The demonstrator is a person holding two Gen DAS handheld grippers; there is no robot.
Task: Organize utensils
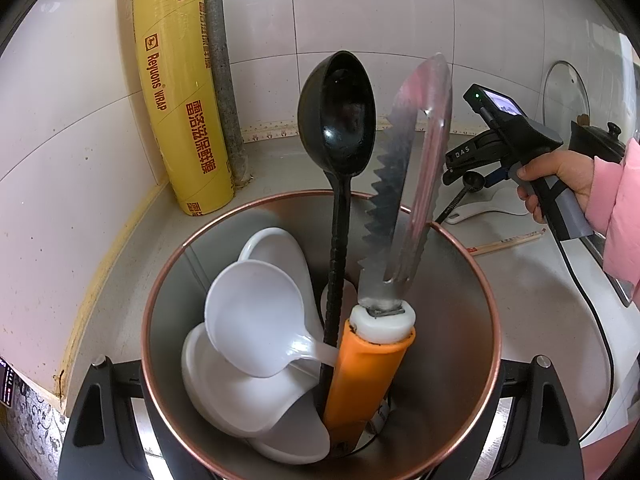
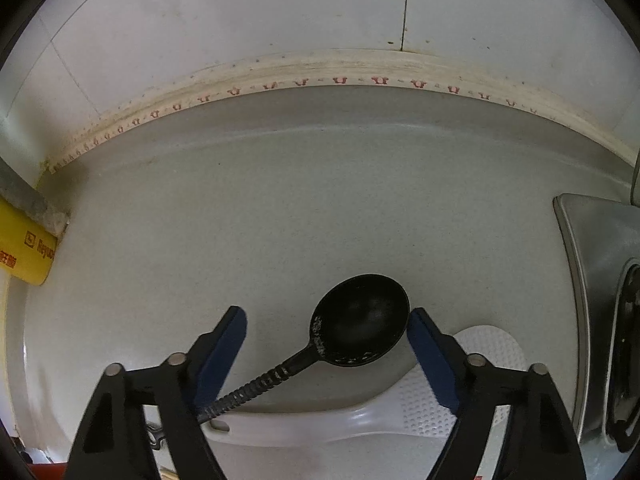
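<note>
The left tongs (image 1: 320,420) clasp a steel holder (image 1: 472,300) with a copper-coloured rim, one black finger pressed to each side of its wall. In it stand a black ladle (image 1: 336,120), a saw-toothed steel tool with an orange handle (image 1: 368,368), a white plastic spoon (image 1: 256,316) and other white scoops. The holder sits toward the back left corner of the bench (image 1: 520,300), near a yellow roll of cling wrap (image 1: 180,100) propped against the wall.

The next piece to collect looks to be the small black spoon (image 2: 362,320) lying flat on the bench further along to the right. The right tongs (image 2: 326,340), held in a hand (image 1: 560,184) with a pink sleeve, hang directly over it and point steeply down. Their jaws are fairly wide and hold nothing. The spoon's bowl lies between the blue pads (image 2: 224,348), close against the right-hand one, with a clear gap on the left.

The spoon's long axis runs on a slant: bowl away from the tongs, ribbed handle trailing back toward the lower left and passing under the left finger. The handle end rests across a white rice paddle (image 2: 420,404), which lies crosswise beneath the tongs. A pair of chopsticks (image 1: 508,242) lies between the holder and the paddle.

The right hand is plainly the nearer one, while the left is occupied steadying the holder. As the jaws now stand they would close on the rounded bowl, a slippery place to pinch. A shift back toward the ribbed handle would probably grip better, though the paddle underneath may get nudged.
</note>
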